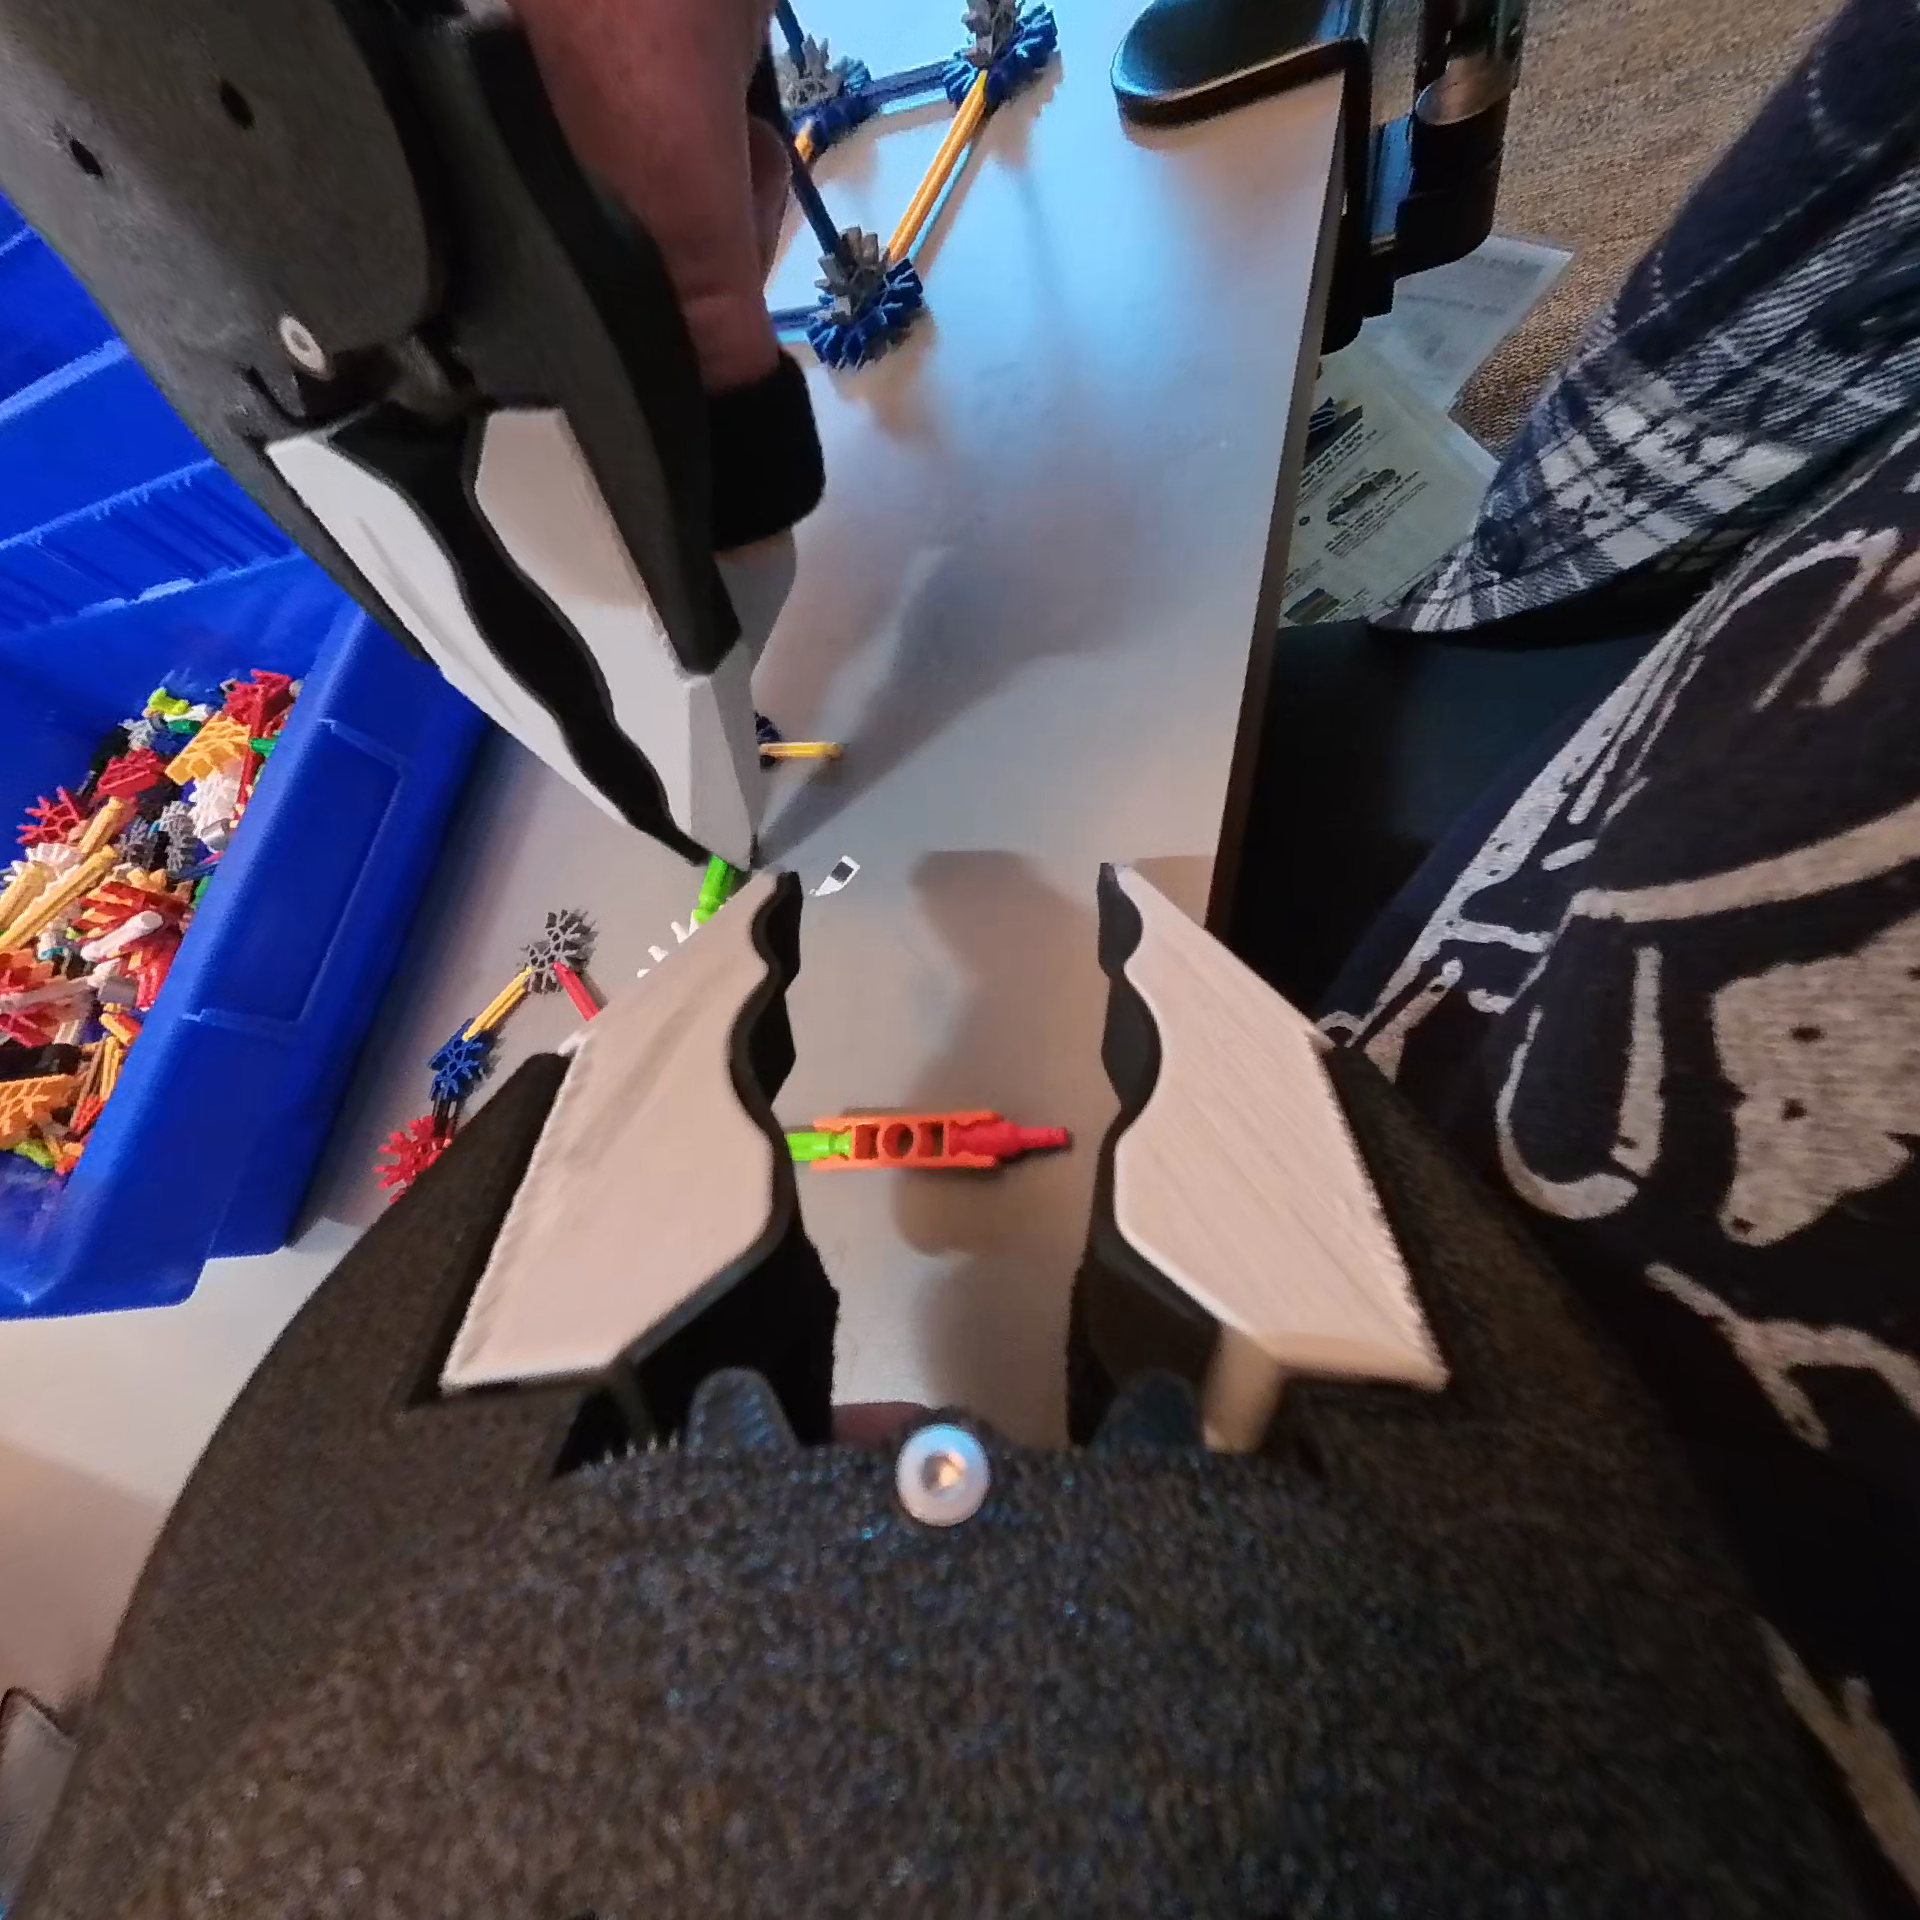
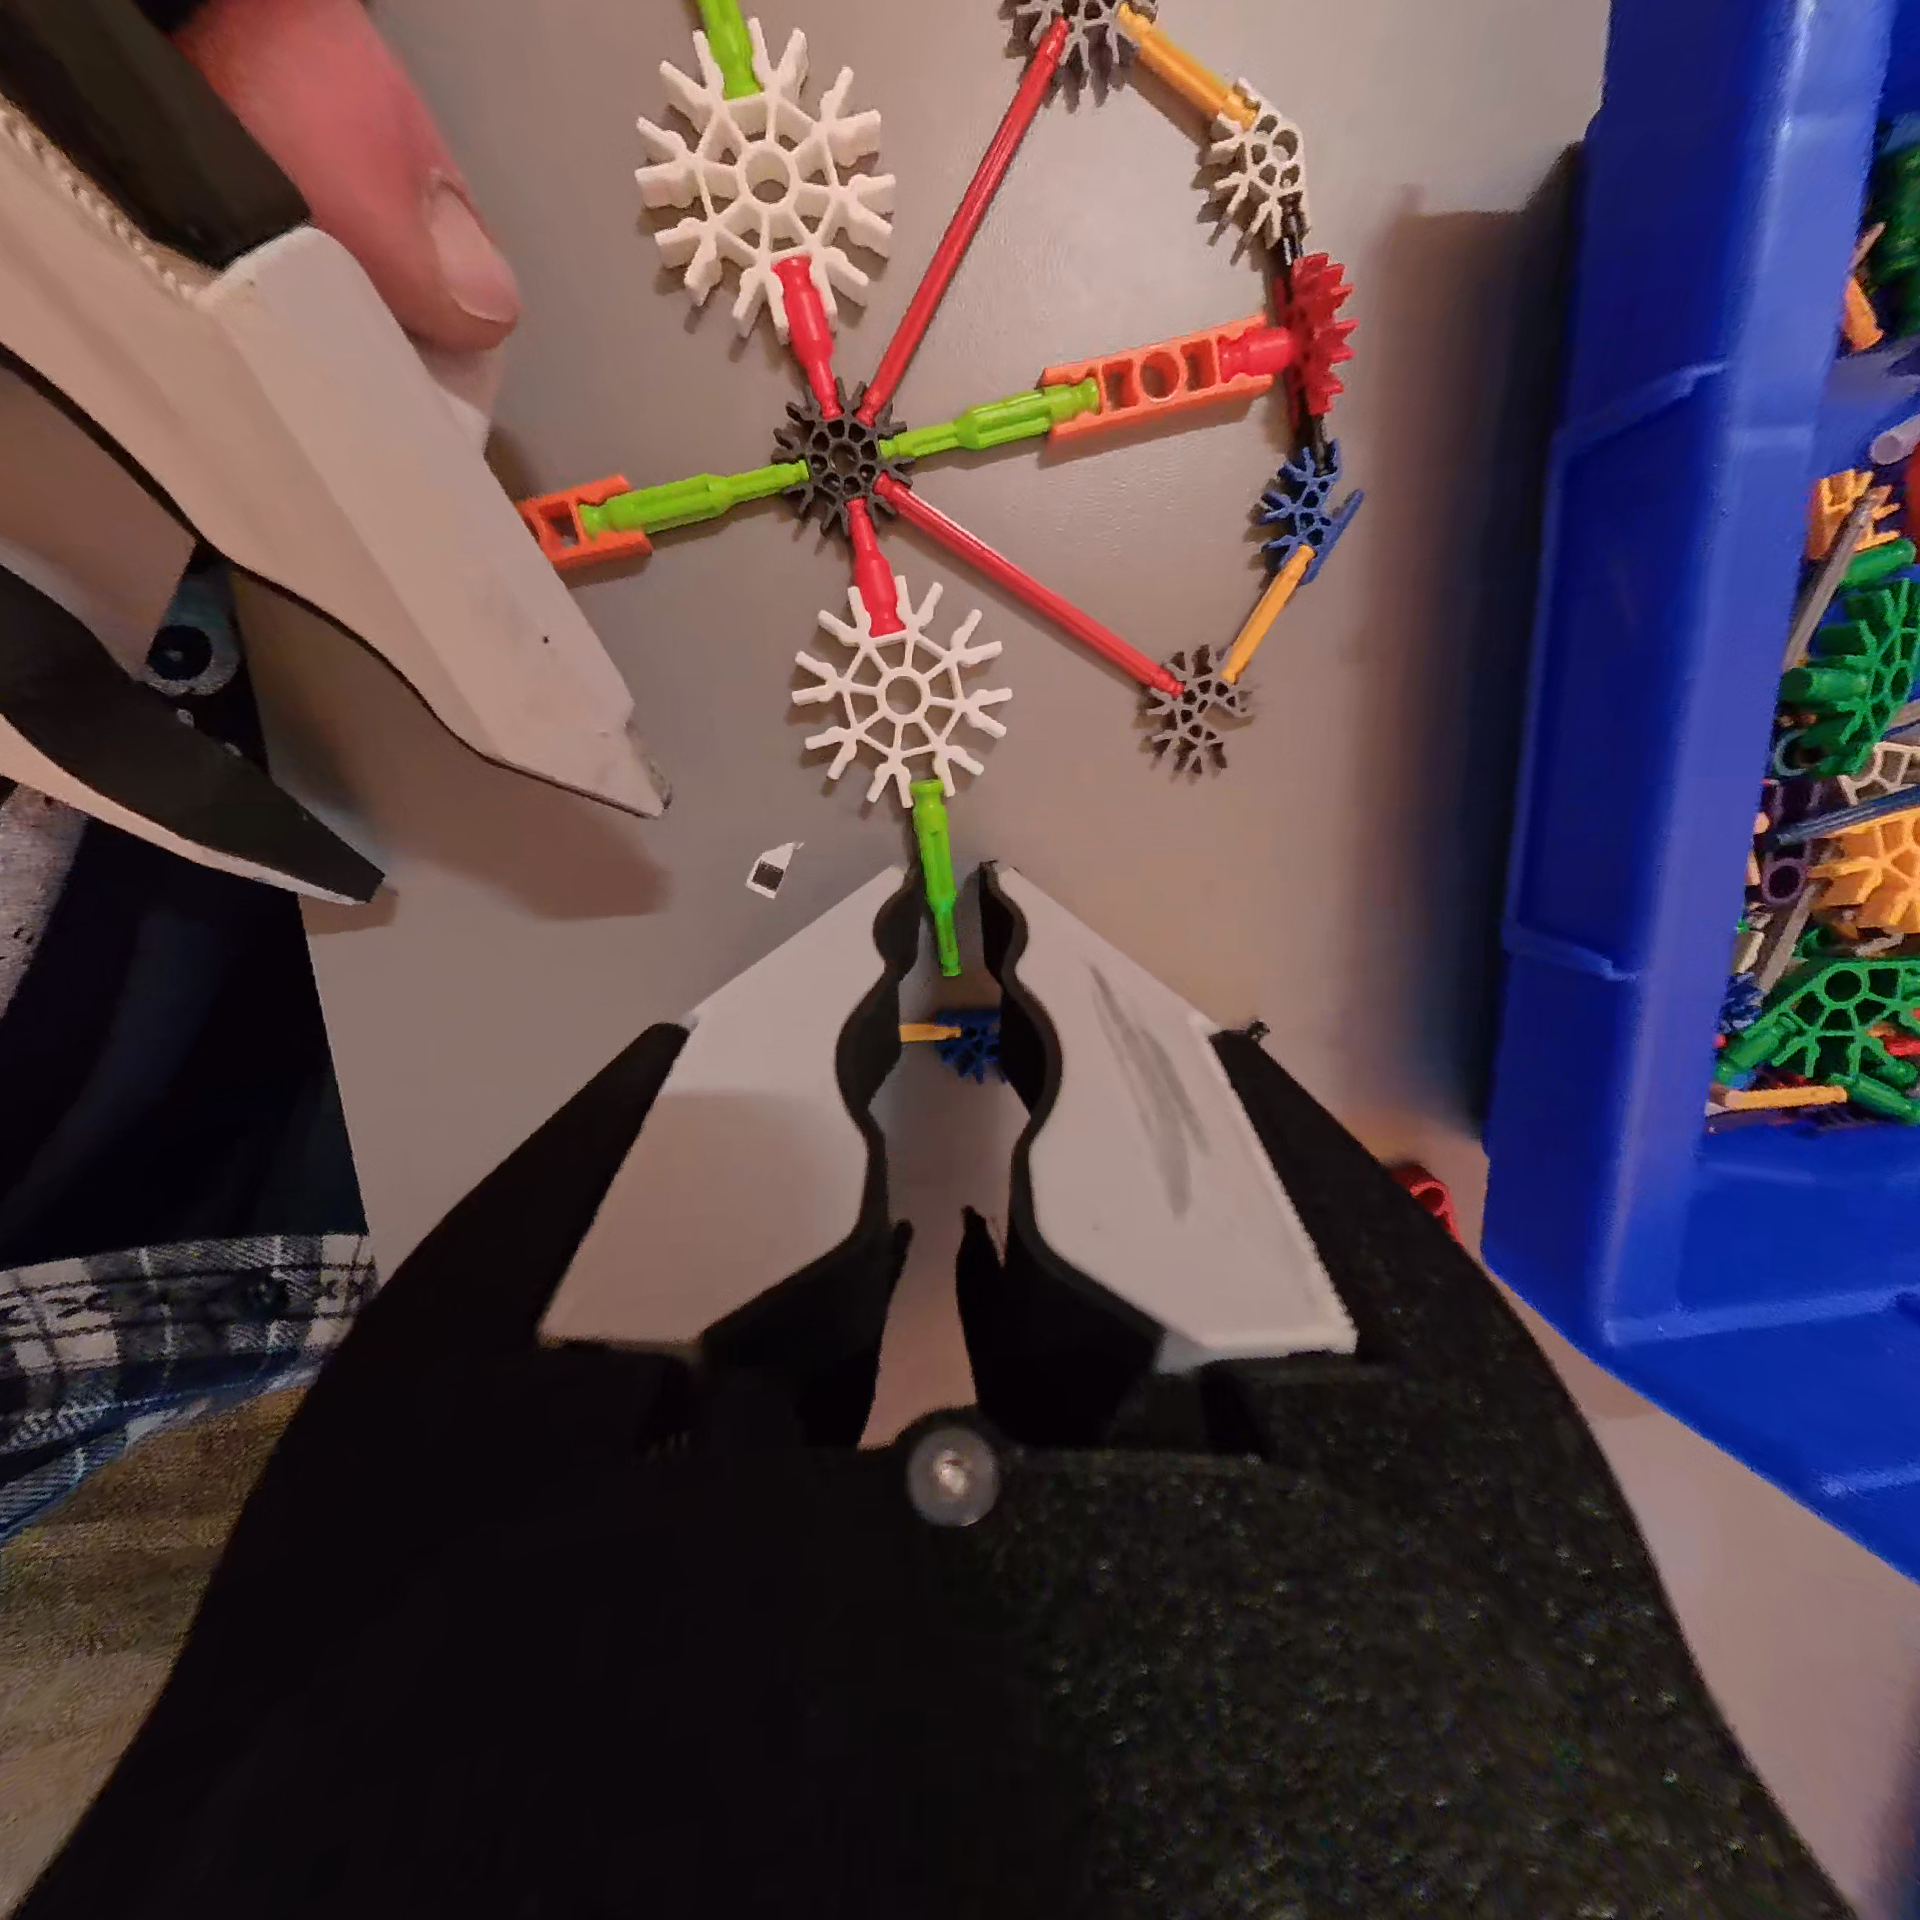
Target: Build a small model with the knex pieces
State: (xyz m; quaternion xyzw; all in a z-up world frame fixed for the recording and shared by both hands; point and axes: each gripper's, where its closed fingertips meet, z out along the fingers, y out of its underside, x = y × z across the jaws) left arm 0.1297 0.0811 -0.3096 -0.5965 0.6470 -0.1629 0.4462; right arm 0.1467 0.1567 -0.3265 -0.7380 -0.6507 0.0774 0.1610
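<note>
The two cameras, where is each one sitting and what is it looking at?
Left wrist view: sits on the left gripper, facing down at the grey table and an orange connector; a thumb and patterned clothing show.
Right wrist view: sits on the right gripper, facing a wheel-shaped toy build, fingers around a green rod; a finger shows.
Shared: the table, blue bin, each other's gripper.
</note>
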